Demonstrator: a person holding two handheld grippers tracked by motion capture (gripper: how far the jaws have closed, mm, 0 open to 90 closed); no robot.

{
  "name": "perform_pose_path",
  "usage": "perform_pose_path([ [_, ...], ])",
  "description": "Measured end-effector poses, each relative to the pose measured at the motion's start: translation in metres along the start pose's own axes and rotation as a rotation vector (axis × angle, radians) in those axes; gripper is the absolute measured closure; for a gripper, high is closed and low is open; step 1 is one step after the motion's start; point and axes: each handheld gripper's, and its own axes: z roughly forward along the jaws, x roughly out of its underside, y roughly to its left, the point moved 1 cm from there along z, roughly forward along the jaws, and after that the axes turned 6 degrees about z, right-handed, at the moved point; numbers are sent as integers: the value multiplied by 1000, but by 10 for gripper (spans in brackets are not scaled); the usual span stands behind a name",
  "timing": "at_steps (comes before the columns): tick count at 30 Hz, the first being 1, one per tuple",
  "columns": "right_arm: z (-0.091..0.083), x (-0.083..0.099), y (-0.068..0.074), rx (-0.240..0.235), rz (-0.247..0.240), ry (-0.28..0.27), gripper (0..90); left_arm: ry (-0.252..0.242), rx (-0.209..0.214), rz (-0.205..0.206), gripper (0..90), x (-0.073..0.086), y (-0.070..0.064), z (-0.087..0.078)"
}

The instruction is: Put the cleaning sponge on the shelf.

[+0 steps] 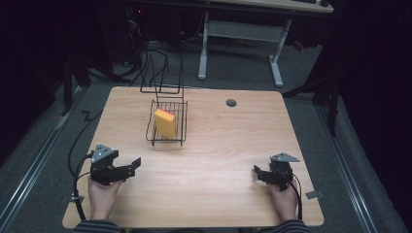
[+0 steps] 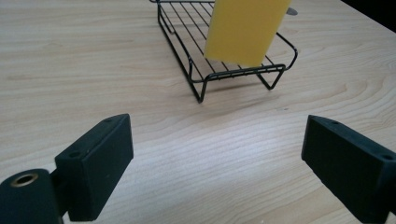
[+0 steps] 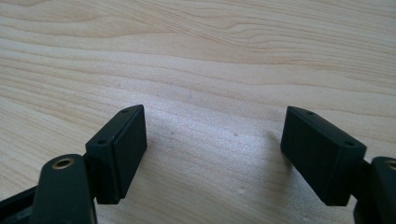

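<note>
A yellow sponge with a pink edge leans upright inside a black wire rack at the middle back of the wooden table. In the left gripper view the sponge and the rack lie ahead of the jaws. My left gripper rests near the table's front left, open and holding nothing. My right gripper sits at the front right, open over bare wood.
A round grommet hole sits at the table's back right. A black wire frame stands behind the rack at the back edge. Cables trail off the left side. A white desk frame stands on the floor beyond.
</note>
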Motion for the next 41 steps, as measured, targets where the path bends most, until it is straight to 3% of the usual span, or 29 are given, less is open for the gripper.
perform_pose_path([
  [17,0,0,0,0,1,0,228,79,-17,0,154,37,5,28],
  [28,0,0,0,1,0,0,229,174,-76,62,158,48,0,51],
  [34,0,0,0,0,-3,-1,229,198,-112,106,155,47,-5,54],
  [41,0,0,0,0,-1,-1,229,196,-112,97,154,47,-5,55],
])
